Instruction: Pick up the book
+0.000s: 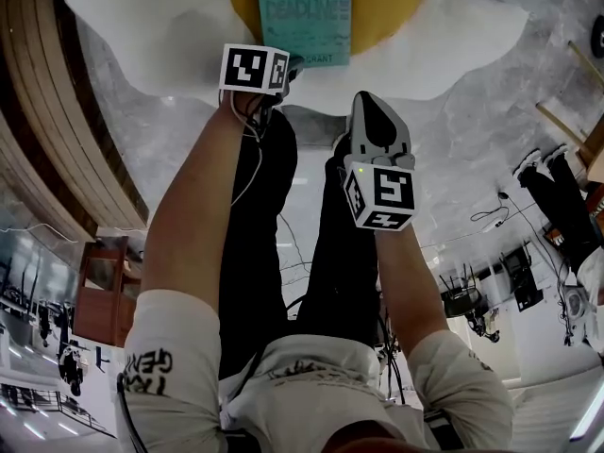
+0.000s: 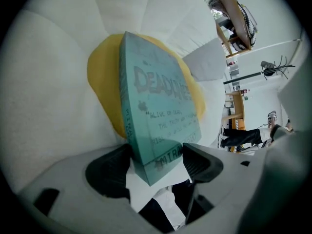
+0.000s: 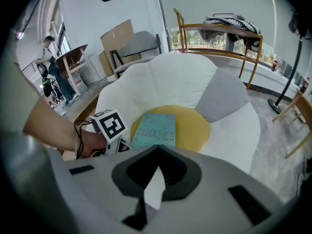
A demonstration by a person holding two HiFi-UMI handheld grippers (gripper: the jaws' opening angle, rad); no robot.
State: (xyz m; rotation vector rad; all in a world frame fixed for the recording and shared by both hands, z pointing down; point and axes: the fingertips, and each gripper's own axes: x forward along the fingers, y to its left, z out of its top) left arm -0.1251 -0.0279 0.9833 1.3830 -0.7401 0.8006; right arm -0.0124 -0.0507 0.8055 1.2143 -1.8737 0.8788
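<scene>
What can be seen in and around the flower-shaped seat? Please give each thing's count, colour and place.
book: one, teal, lying on the seat's yellow centre
flower-shaped seat: one, white petals and one grey petal, on the floor
floor: grey, marbled, under everything
wooden rack: one, brown, behind the seat
cloth: one, dark patterned, on the rack
cardboard sheet: one, brown, behind the seat
bystander: one, far background
legs: two, black trousers, before the seat
left gripper: one, white, jaws apart round the book's near corner
right gripper: one, white, jaws together, empty, short of the seat
</scene>
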